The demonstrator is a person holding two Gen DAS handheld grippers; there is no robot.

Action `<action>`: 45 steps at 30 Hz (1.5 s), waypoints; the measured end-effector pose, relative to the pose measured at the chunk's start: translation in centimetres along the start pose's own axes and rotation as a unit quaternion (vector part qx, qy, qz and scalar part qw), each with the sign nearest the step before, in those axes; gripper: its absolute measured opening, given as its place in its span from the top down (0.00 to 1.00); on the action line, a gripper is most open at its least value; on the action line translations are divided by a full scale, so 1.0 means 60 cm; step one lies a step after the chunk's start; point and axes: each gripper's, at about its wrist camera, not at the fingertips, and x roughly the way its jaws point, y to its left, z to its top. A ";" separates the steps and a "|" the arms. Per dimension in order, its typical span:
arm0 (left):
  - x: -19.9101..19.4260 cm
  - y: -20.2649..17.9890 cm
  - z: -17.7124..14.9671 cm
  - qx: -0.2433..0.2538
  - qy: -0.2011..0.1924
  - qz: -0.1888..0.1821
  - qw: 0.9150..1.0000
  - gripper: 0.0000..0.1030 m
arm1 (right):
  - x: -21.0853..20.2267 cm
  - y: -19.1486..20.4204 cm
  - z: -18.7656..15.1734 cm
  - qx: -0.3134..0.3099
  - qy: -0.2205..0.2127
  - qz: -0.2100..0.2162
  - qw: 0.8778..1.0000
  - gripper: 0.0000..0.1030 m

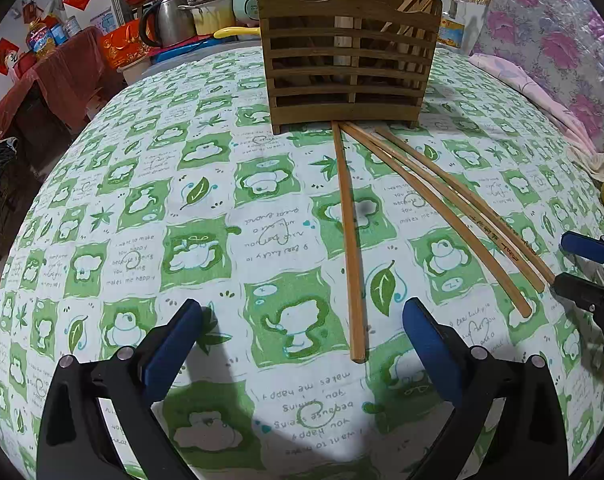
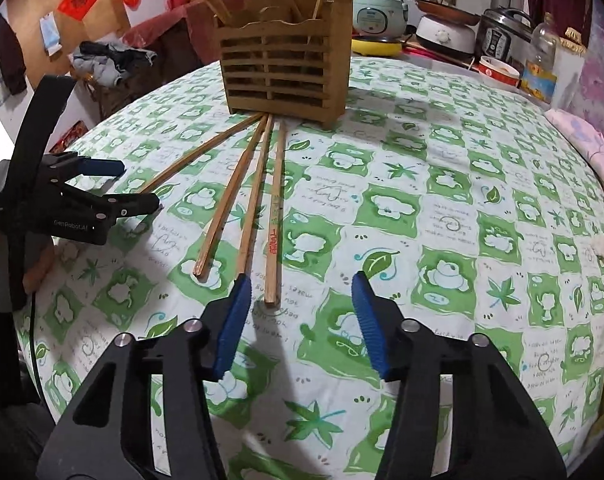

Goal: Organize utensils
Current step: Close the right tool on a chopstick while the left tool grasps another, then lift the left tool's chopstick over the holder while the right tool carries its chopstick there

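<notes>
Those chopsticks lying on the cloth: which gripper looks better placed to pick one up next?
Probably the right gripper: its open jaws sit at the end of the red-lettered chopstick. The left gripper only hovers near another.

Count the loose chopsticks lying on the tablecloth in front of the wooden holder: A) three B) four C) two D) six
B: four chopsticks fan out flat on the green tablecloth from the foot of the wooden holder; the right wrist view shows all four separately, while the others stand inside the holder.

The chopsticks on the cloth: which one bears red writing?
The rightmost chopstick in the right wrist view, its near end between the right gripper's open jaws; the others look plain there.
</notes>
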 end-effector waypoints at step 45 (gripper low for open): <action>-0.063 -0.032 -0.046 -0.031 -0.043 -0.065 0.996 0.94 | 0.002 -0.004 -0.002 0.026 0.001 0.026 0.999 0.93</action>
